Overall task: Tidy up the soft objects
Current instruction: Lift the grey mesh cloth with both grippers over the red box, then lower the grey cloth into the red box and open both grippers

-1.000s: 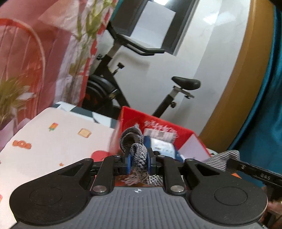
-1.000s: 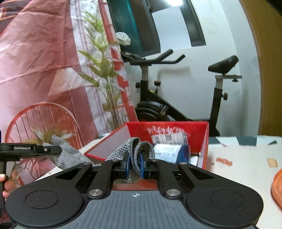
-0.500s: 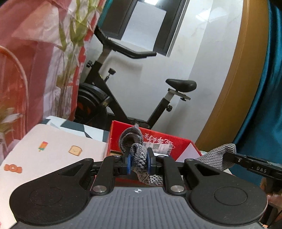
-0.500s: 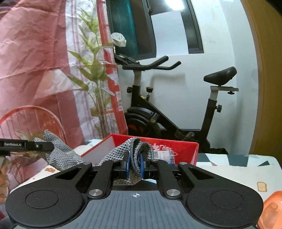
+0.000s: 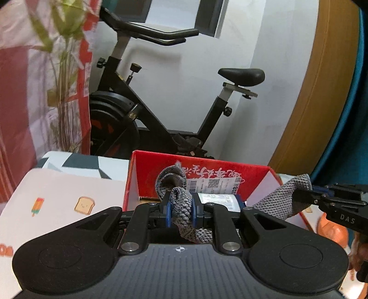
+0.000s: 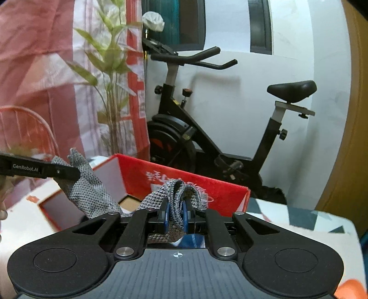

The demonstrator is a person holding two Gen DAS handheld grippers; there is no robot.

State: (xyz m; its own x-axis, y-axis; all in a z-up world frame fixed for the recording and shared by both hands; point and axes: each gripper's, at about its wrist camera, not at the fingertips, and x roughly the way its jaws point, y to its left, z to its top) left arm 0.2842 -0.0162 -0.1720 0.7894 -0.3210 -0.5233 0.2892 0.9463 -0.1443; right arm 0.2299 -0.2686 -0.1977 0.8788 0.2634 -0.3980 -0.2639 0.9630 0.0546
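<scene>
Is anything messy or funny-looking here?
Nothing is spilled or broken. The grey knitted cloth just hangs bunched, pinched at one end by the left gripper and at the other by the right gripper, above the open red box, not yet tidied away.

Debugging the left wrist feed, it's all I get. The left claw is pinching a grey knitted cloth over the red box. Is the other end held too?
Observer: Yes. In the right wrist view the right claw is shut on the same grey knitted cloth.
Operator: Anything orange near that claw?
Observer: An orange wire chair stands at the far left, by the patterned curtain.
Operator: Anything on the exercise bike?
Observer: A crumpled white bag sits above the exercise bike handlebars, out of your frame.
</scene>
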